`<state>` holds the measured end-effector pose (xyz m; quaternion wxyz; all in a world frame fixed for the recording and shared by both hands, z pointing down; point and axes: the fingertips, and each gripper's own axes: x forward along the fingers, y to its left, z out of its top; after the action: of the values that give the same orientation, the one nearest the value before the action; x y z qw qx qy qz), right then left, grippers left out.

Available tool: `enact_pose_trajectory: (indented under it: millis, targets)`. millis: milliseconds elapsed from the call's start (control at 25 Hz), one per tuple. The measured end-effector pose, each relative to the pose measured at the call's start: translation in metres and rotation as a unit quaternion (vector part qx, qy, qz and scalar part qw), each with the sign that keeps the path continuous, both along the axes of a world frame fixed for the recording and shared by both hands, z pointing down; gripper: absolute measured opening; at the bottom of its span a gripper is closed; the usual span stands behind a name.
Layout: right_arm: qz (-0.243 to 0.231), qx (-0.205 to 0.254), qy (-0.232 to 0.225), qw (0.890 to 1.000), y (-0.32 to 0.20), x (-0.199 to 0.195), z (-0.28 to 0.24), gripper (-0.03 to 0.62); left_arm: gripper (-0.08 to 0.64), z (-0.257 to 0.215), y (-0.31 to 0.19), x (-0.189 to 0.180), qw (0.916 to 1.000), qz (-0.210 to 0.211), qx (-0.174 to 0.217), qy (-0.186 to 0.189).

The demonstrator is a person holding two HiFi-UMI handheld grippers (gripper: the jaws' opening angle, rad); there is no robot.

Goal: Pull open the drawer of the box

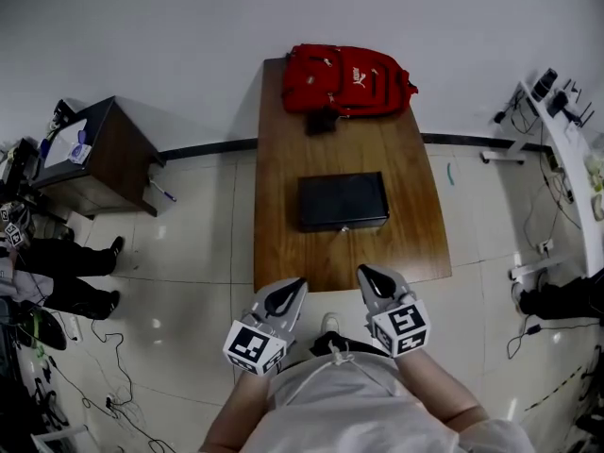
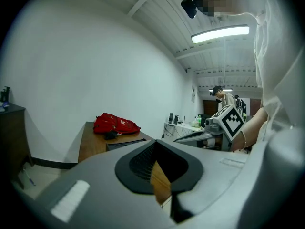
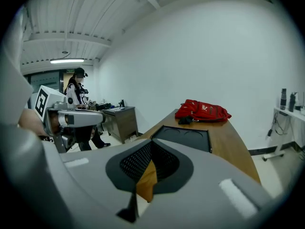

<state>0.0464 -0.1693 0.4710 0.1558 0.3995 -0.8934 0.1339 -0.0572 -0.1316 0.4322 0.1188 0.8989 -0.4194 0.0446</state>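
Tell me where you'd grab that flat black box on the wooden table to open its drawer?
Likely the small pale fitting midway along the flat black box's near edge, approached from the person's side of the brown wooden table; no other handle shows.

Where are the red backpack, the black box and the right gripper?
red backpack (image 1: 347, 78), head view, middle of its fabric
black box (image 1: 343, 199), head view, middle of its top
right gripper (image 1: 368, 274), head view, tip of its closed jaws
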Motion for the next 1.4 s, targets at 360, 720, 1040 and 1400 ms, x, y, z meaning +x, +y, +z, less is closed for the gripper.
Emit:
enact_pose_trajectory:
  millis: [360,720,1040,1400]
  targets:
    - [-0.009,-0.017,0.015,1.0,-0.067,-0.005,0.025,0.006,-0.005,0.017,-0.065,-0.011,0.9995,-0.029,-0.014,0.007]
    - [0.019,-0.049,0.05,0.997,-0.085,-0.007,0.057,0.006,-0.005,0.027,-0.087,-0.016,0.9996,-0.024,-0.016,-0.002]
    - [0.033,-0.131,0.061,0.989,-0.101,-0.018,0.108,0.056,-0.005,0.057,-0.104,-0.028,0.9979,-0.014,-0.063,0.005]
    - [0.078,-0.171,0.087,0.978,-0.12,-0.025,0.154,0.114,-0.005,0.105,-0.105,-0.033,0.9929,-0.009,-0.117,0.024]
